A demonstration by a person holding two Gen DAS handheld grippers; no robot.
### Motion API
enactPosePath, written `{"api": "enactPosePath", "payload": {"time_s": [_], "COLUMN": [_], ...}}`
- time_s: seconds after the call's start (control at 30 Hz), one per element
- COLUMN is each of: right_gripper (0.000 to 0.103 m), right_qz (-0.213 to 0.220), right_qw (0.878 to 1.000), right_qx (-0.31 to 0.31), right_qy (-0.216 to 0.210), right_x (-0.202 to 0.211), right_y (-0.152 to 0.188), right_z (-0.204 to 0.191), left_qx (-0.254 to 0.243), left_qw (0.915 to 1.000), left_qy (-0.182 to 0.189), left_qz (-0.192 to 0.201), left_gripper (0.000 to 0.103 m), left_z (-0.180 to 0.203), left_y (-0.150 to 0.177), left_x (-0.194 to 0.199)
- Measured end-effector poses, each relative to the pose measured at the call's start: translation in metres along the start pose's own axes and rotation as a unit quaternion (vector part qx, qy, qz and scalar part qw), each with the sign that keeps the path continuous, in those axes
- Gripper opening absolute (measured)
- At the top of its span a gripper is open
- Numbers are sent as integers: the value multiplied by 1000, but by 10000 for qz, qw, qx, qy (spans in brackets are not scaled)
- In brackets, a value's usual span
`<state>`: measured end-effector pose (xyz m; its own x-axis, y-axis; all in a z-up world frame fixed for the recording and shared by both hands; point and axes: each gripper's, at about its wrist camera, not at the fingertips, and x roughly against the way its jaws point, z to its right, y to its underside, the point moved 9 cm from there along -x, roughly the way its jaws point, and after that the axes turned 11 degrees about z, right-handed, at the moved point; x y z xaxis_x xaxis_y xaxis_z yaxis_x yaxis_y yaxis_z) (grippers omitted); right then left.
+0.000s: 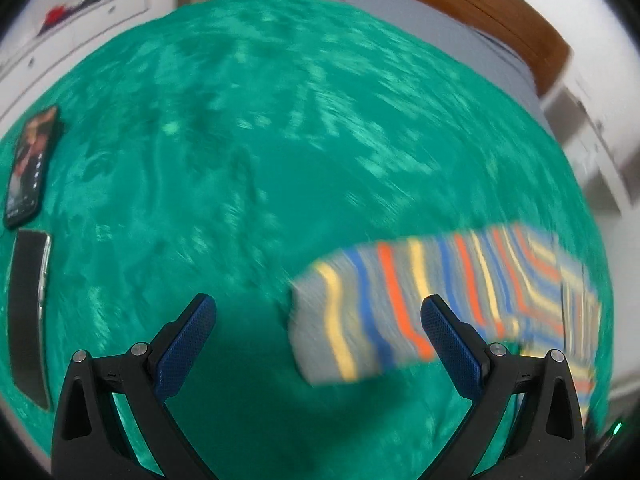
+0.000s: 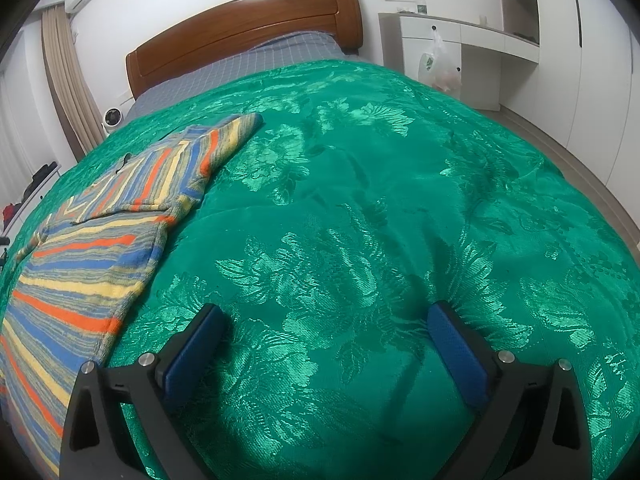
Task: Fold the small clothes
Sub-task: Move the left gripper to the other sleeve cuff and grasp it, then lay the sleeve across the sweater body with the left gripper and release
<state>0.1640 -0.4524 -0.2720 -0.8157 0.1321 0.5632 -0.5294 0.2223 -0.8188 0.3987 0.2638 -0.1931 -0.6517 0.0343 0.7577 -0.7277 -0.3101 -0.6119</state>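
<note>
Starting at the far left of your left wrist view, you've got two phones [image 1: 30,168] parked at the edge of the green bedspread [image 1: 248,128], well apart from the work, probably so they stay out of the folding area. Your left gripper [image 1: 318,336] hangs over the bedspread with its jaws spread wide and nothing between them. Just right of it lies the sleeve end of the striped sweater [image 1: 404,300], its cuff sitting between the two finger tips in the picture, though the blur means you can't tell whether anything touches it. My guess is you're lining up for that cuff so the sleeve can be brought in over the body.

In the right wrist view the striped sweater [image 2: 92,248] lies flat on the left with one sleeve stretched toward the headboard [image 2: 248,28]. Your right gripper [image 2: 326,332] is also wide apart and empty, over bare bedspread, beside the hem.
</note>
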Motion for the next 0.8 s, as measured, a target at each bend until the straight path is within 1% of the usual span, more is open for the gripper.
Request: {"api": "enactPosePath", "payload": {"time_s": [0.1, 0.17, 0.2, 0.23, 0.27, 0.3, 0.33, 0.37, 0.4, 0.47, 0.53, 0.57, 0.6, 0.67, 0.73, 0.77, 0.8], "right_gripper": [102, 103, 103, 103, 103, 103, 103, 103, 103, 103, 103, 103, 103, 103, 103, 103, 103], "right_qz": [0, -7, -9, -10, -12, -14, -15, -16, -18, -18, -17, -14, -10, -9, -5, -4, -5], "right_qw": [10000, 10000, 10000, 10000, 10000, 10000, 10000, 10000, 10000, 10000, 10000, 10000, 10000, 10000, 10000, 10000, 10000], "right_qx": [6, 21, 29, 32, 38, 43, 44, 48, 50, 52, 51, 49, 46, 44, 39, 38, 39], "right_qy": [-7, -16, -17, -16, -12, -8, -9, -7, -8, -8, -7, -9, -12, -16, -22, -23, -22], "right_x": [-1, -3, -3, -3, -3, -4, -4, -4, -4, -5, -4, -4, -4, -4, -4, -4, -4], "right_y": [0, 0, 0, 0, -1, -1, -1, -1, -1, -1, -1, -1, -1, -1, -1, -1, -1], "right_z": [-1, -2, -3, -2, -3, -3, -3, -3, -2, -3, -3, -3, -3, -3, -3, -3, -3], "left_qx": [134, 88, 37, -19, -51, -62, -11, 26, 36, -156, -587, -850, -1045, -1472, -1826, -1980, -2060], "left_qw": [9996, 9990, 9984, 9976, 9973, 9968, 9970, 9976, 9986, 9993, 9957, 9918, 9880, 9762, 9627, 9552, 9505], "left_qy": [-95, 61, 151, 213, 191, 15, -69, -114, -74, 282, 716, 943, 1118, 1554, 1967, 2176, 2305], "left_qz": [-219, -445, -548, -654, -711, -791, -768, -678, -519, -202, 45, 152, 219, 335, 352, 332, 299], "left_gripper": [101, 93, 79, 57, 33, 6, 0, 0, 0, 0, 0, 0, 0, 0, 0, 0, 1], "left_z": [-9, -1, 6, 13, 16, 18, 19, 23, 33, 74, 134, 169, 195, 262, 323, 357, 376], "left_y": [0, 11, 17, 24, 28, 33, 31, 26, 16, -5, -25, -32, -36, -38, -28, -16, -7], "left_x": [-16, -25, -28, -32, -35, -39, -38, -34, -25, 2, 33, 49, 60, 84, 100, 105, 107]}}
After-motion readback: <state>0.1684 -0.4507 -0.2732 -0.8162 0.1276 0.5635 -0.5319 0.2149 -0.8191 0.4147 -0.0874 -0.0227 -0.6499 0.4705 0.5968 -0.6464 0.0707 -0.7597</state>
